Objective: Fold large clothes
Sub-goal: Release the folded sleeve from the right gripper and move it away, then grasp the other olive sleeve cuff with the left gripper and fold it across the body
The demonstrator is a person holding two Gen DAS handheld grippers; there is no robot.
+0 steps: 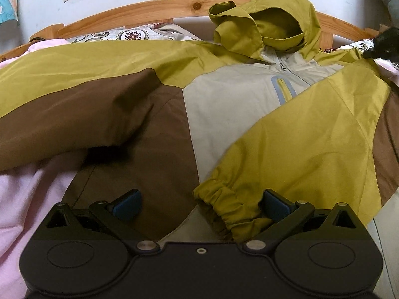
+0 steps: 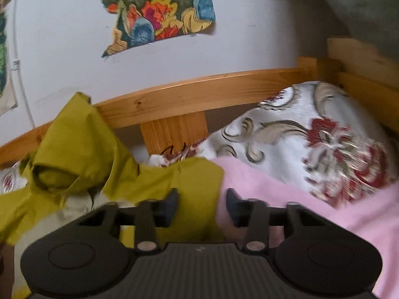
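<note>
Left gripper hangs released over the olive, brown and cream hooded shell jacket spread on the pink bedsheet. Its olive elasticated cuff lies between the spread fingers, and the sleeve runs up-right to the shoulder, where the right gripper stands parted.

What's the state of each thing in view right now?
jacket: front up on the pink sheet, not yet folded.
folded sleeve: laid across the front, cuff between the left jaws.
other sleeve: spread out sideways.
hood: crumpled, propped against the headboard.
collar zip: closed.
left gripper: jaws wide open.
right gripper: jaws slightly apart over the jacket's shoulder edge, no grip visible.
</note>
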